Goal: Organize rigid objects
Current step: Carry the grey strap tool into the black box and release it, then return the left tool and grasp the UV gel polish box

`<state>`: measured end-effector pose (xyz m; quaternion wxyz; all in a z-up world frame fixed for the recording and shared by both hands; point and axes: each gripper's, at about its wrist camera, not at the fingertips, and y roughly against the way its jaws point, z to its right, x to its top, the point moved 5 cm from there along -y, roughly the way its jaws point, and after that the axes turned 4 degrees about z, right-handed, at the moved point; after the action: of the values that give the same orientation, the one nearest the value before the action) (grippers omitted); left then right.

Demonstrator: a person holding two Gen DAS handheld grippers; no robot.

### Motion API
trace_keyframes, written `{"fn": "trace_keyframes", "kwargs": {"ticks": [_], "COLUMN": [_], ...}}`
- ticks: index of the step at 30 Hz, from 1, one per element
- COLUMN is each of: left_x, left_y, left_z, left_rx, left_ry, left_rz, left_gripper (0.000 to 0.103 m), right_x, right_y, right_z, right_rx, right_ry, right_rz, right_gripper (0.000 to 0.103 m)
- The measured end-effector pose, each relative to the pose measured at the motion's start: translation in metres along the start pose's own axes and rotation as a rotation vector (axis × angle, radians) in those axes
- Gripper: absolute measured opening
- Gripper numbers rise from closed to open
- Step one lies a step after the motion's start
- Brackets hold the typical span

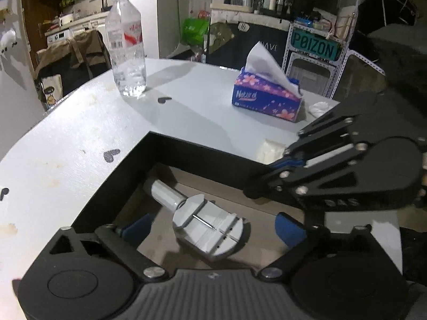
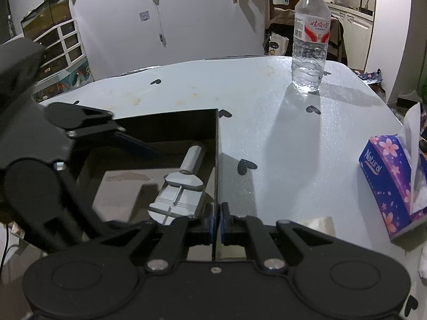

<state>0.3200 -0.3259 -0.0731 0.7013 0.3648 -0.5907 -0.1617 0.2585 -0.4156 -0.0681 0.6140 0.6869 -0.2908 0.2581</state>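
Left gripper [image 1: 210,229] is spread wide over the box [image 1: 186,146], pads clear of the tool [image 1: 205,222], which lies flat on the box floor between the blue fingers [image 1: 138,226], nothing pinched. Reads as a release: tool is in the box, near the corner wall, handle end pointing at the corner. Right gripper [image 2: 216,220] is pressed together on the box's near wall edge; looks like it is pinching the thin wall [image 2: 216,160] to steady the box, though the contact itself is partly hidden by the pads. To finish this step well: lift the left gripper straight up and back with the jaws kept wide so no pad catches the tool or the pin sticking up from its slot; keep the right grip steady until the left is clear so the light box doesn't slide. Box: dark walls, brown floor, open top, holds only the grey tool as far as can be seen; the near part of the floor is hidden by the grippers. Bottle [image 1: 126,48] stands upright on the table [image 1: 80,122], well apart from the box. Tissue pack [image 1: 267,98] also on the table, apart, one sheet sticking up.
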Motion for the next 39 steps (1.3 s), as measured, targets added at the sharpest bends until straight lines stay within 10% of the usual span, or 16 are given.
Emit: {"fn": "trace_keyframes", "kwargs": {"ticks": [15,39], "left_x": [-0.022,-0.129], "left_y": [0.076,0.182], "left_z": [0.022,0.021], "left_rx": [0.073,0.59], "left_ry": [0.091,0.443], "left_rz": [0.149,0.4], "left_gripper": [0.103,0.103], "right_x": [-0.001,-0.009], "right_y": [0.001,0.009], "right_z": [-0.001,-0.002], "right_rx": [-0.014,-0.036], "right_ry": [-0.015,-0.045], "right_rz": [0.004,0.075], "right_gripper": [0.005,0.004]}}
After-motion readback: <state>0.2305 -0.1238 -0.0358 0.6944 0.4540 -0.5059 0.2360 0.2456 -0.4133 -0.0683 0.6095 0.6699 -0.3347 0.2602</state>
